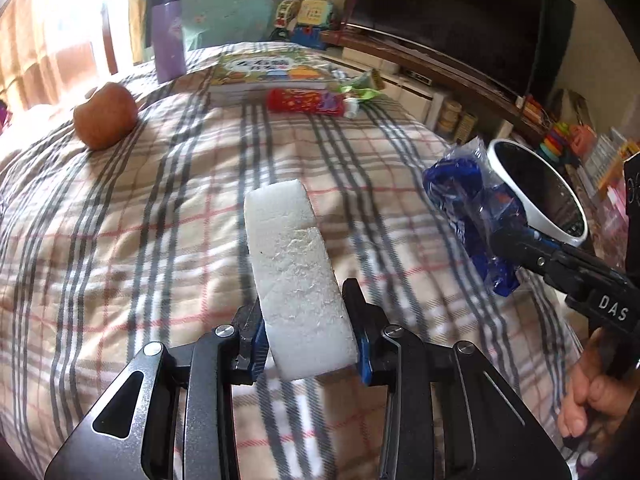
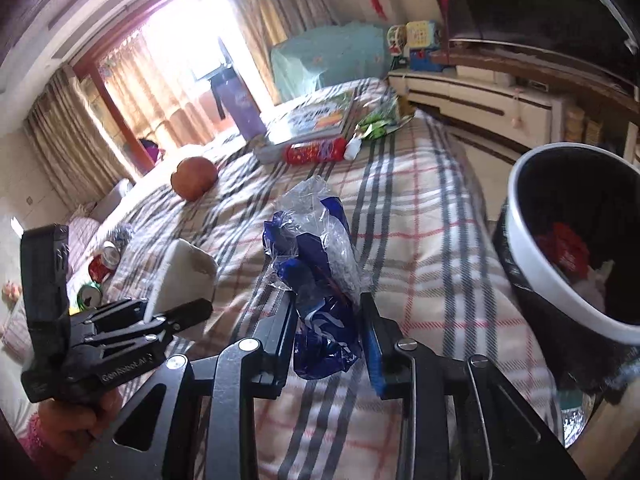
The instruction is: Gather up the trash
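From my left wrist view, my left tongs [image 1: 308, 328] clamp a white foam block [image 1: 294, 272], held above the plaid blanket [image 1: 120, 220]. The foam's long axis runs straight ahead along the fingers, its far end pointing toward the book [image 1: 272, 70]. The bin [image 1: 538, 192] sits off to the right of the foam, past the blanket's edge, with my right tongs [image 1: 504, 240] pinching a blue wrapper [image 1: 472, 208] just beside its white rim. I judge I should swing the foam rightward and tip it end-first, so its length clears the rim.

From my right wrist view, the right tongs [image 2: 328, 328] are narrowed on the wrapper [image 2: 320, 280], which stands roughly upright, its clear crinkled top pointing up and away. The bin [image 2: 520, 216] lies to the right of it, open, with red scraps inside. The wrapper is not yet over the opening; I'd carry it well past the rim before letting go, since light film may drift.
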